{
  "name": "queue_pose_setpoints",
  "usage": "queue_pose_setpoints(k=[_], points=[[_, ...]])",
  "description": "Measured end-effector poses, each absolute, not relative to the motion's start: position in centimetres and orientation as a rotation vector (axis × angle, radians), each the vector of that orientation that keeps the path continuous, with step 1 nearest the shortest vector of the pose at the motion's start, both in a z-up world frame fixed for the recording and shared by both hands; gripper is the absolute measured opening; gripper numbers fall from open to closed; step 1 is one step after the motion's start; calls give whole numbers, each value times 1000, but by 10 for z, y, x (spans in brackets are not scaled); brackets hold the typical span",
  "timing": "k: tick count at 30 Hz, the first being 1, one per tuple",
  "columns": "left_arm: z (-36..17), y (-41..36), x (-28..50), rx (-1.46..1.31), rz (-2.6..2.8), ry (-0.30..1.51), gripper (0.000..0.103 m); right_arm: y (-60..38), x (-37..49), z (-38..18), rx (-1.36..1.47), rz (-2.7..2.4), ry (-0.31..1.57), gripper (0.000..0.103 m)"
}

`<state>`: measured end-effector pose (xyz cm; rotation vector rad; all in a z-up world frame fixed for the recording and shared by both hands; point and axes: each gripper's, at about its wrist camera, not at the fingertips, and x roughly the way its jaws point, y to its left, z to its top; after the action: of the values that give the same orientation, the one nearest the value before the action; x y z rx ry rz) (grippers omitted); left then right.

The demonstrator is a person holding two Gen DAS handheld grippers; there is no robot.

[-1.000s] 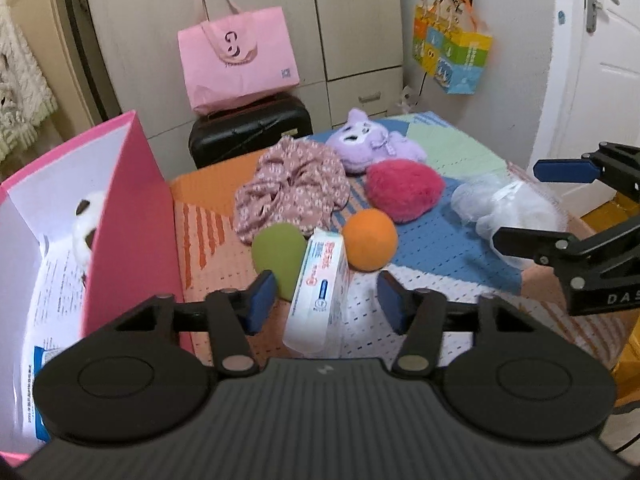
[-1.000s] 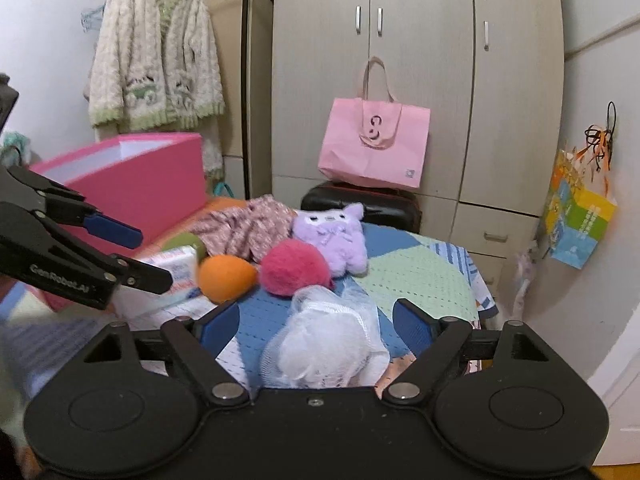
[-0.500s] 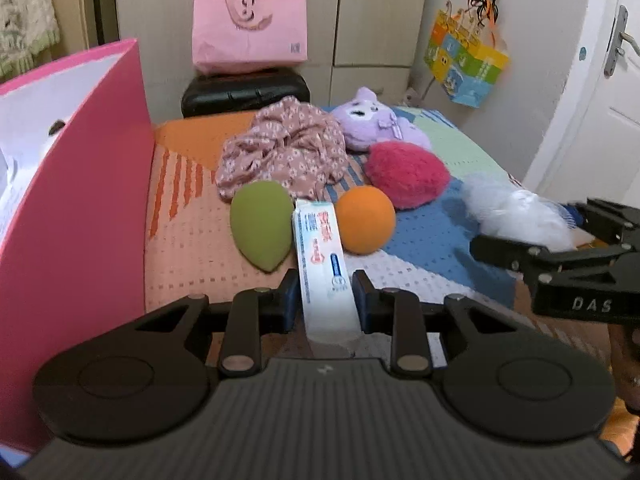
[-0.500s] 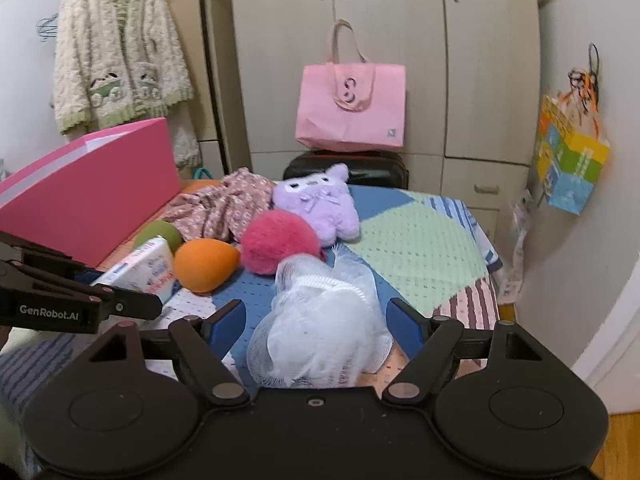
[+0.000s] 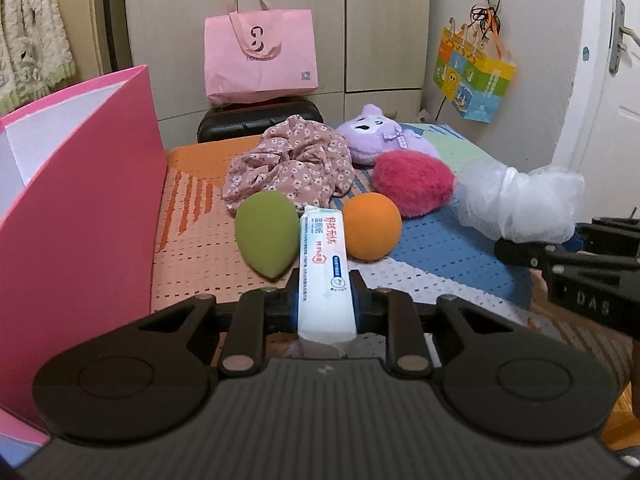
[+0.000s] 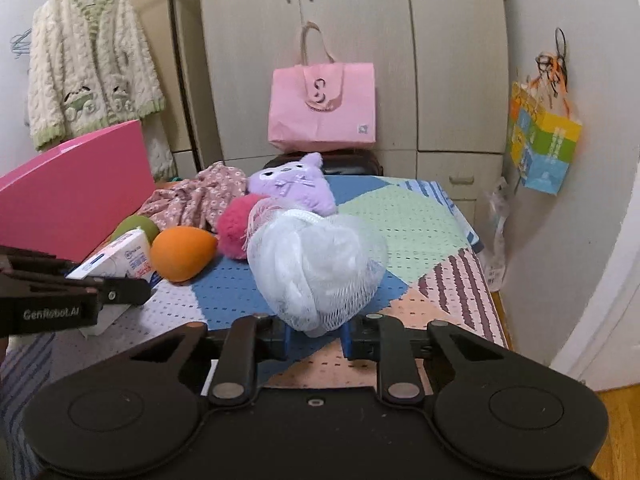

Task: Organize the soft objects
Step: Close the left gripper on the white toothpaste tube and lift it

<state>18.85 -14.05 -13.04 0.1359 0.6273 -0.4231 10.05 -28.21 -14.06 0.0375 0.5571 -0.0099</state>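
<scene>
Now both grips are on at once. The tissue pack [image 5: 325, 276] sits clamped between the jaws of the left gripper [image 5: 325, 300], its near end squeezed and its far end sticking out ahead of the fingertips over the mat [image 5: 192, 248]. The right gripper [image 6: 316, 338] has just been closing too, and its blue pads now pinch the bottom of the white mesh bath puff [image 6: 316, 268], which billows up and forward out of the jaws.

Just ahead of the left jaws, the green sponge [image 5: 266, 236] lies to one side of the pack's tip and the orange sponge [image 5: 372, 226] to the other, both very close. Beyond them sit the floral cloth [image 5: 290, 170], the pink pompom [image 5: 412, 186] and the purple plush [image 5: 380, 138]. The pink box [image 5: 88, 208] stands off to the left of the left jaws, most likely where all this is headed.

What to watch for: the pack is held at one end only, so it may droop or swivel on the lift and knock either sponge into a roll. The puff is gripped by a thin bunch of netting, so it could slide free or swing against the pompom behind it. And the two grippers sit close together, so a hasty swing toward the box could clash them.
</scene>
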Motion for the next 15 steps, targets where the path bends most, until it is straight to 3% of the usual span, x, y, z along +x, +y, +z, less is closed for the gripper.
queue_pose_setpoints(k=[2,3,4,11,15], points=[[-131,-139,188,130,-421,625,21,-276,95,-140,-12,-22,549,48],[-131,-139,188,126,-421,626,21,-274,93,-140,-34,-31,547,69],[-131,-138,188,122,-422,626,21,-272,90,-139,-58,-33,543,81],[-131,-133,186,91,-416,633,20,-268,93,-131,-137,-11,532,84],[-128,-129,183,87,-405,635,20,-254,99,-131,-197,6,508,92]])
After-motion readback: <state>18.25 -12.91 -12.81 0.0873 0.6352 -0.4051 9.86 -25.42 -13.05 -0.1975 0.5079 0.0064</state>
